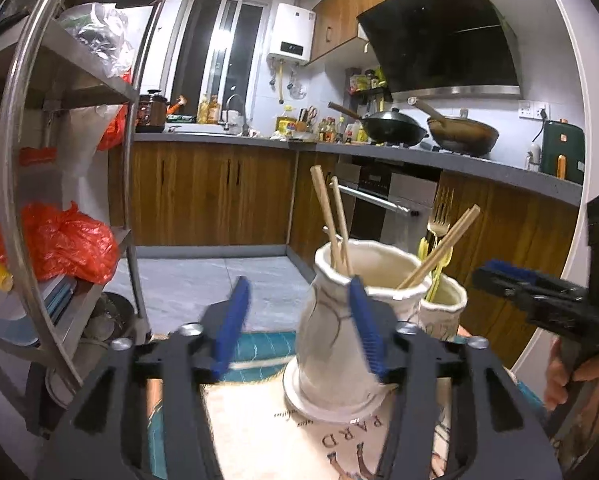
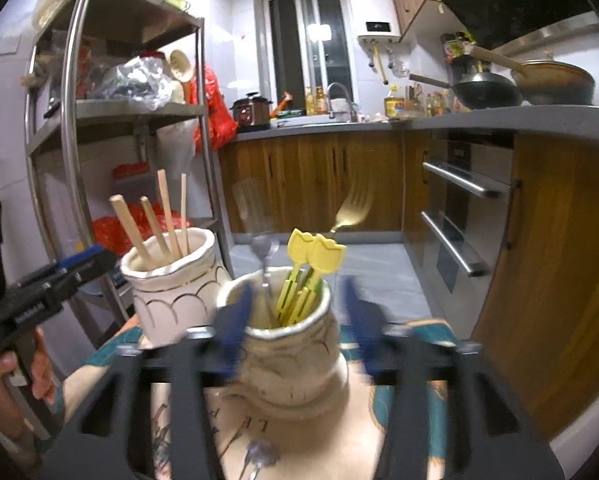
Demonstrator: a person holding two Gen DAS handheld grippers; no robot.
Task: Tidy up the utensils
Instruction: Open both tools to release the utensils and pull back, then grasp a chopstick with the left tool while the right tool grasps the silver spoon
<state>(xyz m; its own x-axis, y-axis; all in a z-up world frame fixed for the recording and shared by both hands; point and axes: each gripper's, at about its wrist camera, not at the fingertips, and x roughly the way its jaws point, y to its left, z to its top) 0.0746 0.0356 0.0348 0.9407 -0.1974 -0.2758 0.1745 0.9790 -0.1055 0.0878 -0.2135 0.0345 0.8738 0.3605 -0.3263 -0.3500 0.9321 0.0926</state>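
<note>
On the printed mat (image 2: 187,412), nearest the right camera, a spoon (image 2: 257,458) lies flat, its bowl toward the vases and its handle running back under the gripper. The right gripper (image 2: 297,320) stands wide, its blue fingers (image 2: 233,330) on either side of the near vase (image 2: 295,364), holding nothing. That vase carries yellow picks (image 2: 307,276) standing almost upright, a second spoon (image 2: 264,254) bowl up, and a gold fork (image 2: 349,210) that leans right with its tines up. The left gripper (image 1: 297,308) is also spread wide and empty; its right finger (image 1: 365,320) crosses in front of the other vase (image 1: 339,344), and contact cannot be told. In this vase four chopsticks (image 1: 331,224) stand on end: two lean left, two lean right in the left view. Beyond stand a metal shelf (image 2: 135,108), wood cabinets (image 1: 211,196) and two woks (image 1: 395,128) on the counter.
</note>
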